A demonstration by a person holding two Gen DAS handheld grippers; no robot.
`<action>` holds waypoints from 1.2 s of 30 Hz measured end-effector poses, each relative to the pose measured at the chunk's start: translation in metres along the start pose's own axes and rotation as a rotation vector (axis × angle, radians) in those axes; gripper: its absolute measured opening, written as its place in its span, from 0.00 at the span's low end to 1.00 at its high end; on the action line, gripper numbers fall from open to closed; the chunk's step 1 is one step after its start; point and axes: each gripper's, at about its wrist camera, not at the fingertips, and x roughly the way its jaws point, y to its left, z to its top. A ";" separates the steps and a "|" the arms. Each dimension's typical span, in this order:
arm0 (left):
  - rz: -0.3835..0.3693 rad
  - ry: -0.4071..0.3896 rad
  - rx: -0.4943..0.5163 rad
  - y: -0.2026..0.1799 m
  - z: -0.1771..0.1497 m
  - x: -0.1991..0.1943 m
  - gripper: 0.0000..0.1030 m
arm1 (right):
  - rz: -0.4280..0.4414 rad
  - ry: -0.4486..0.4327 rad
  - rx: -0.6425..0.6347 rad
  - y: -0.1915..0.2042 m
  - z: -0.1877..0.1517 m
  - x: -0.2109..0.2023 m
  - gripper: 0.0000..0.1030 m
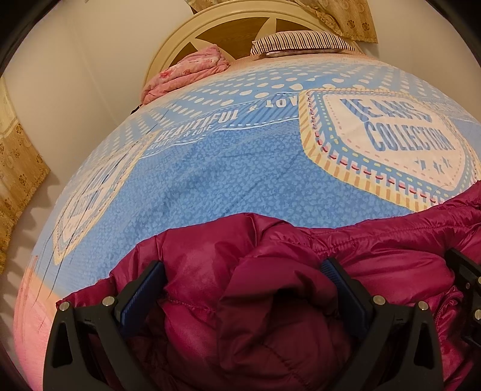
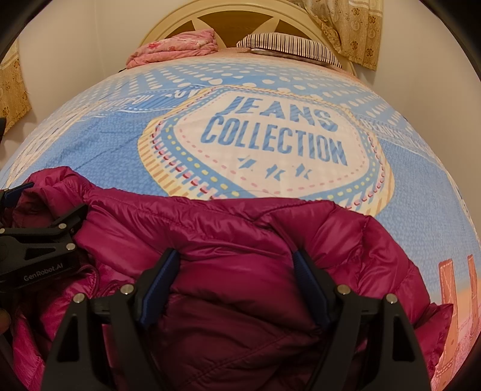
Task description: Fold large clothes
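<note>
A magenta quilted puffer jacket (image 1: 270, 270) lies bunched at the near edge of the bed, shiny and thickly padded, its stitched channels creased into soft humps and one fold mounded up in the middle. The left tongs (image 1: 246, 270) stand spread wide with a thick hump of the jacket between their blue pads (image 1: 141, 294); whether they are pinching it or only straddling it I cannot tell. Just beside them to the right, the right tongs (image 2: 234, 264) are likewise splayed wide over another puffed fold, the pads (image 2: 159, 285) lying against the fabric at both sides, and again I cannot tell if they grip. Beyond the jacket stretches the blue bedspread (image 2: 114, 141), printed with a large badge reading "JEANS COLLECTION" and bands of pale dots. At the far end, from left to right, sit a crumpled pink blanket (image 2: 174, 48) and a striped pillow (image 2: 285, 45), both against a cream curved headboard (image 2: 228, 18). Patterned gold curtains (image 2: 354, 30) hang in the right corner, and another gold curtain panel (image 1: 18, 168) hangs at the far left. Nothing lies on the open bedspread ahead of the jacket.
</note>
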 end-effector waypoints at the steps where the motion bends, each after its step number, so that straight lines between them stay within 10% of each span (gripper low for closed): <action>1: 0.001 0.000 0.001 0.000 0.000 0.000 1.00 | -0.001 0.000 -0.001 0.000 0.000 0.000 0.77; 16: 0.041 0.008 0.051 -0.004 0.006 -0.005 0.99 | -0.003 0.018 -0.006 -0.002 0.003 0.000 0.80; 22: 0.012 -0.029 -0.001 0.032 0.006 -0.073 0.99 | -0.032 -0.029 -0.027 -0.011 0.001 -0.053 0.84; 36: -0.006 -0.045 -0.012 0.082 -0.179 -0.199 0.99 | 0.017 0.024 0.012 -0.044 -0.157 -0.167 0.87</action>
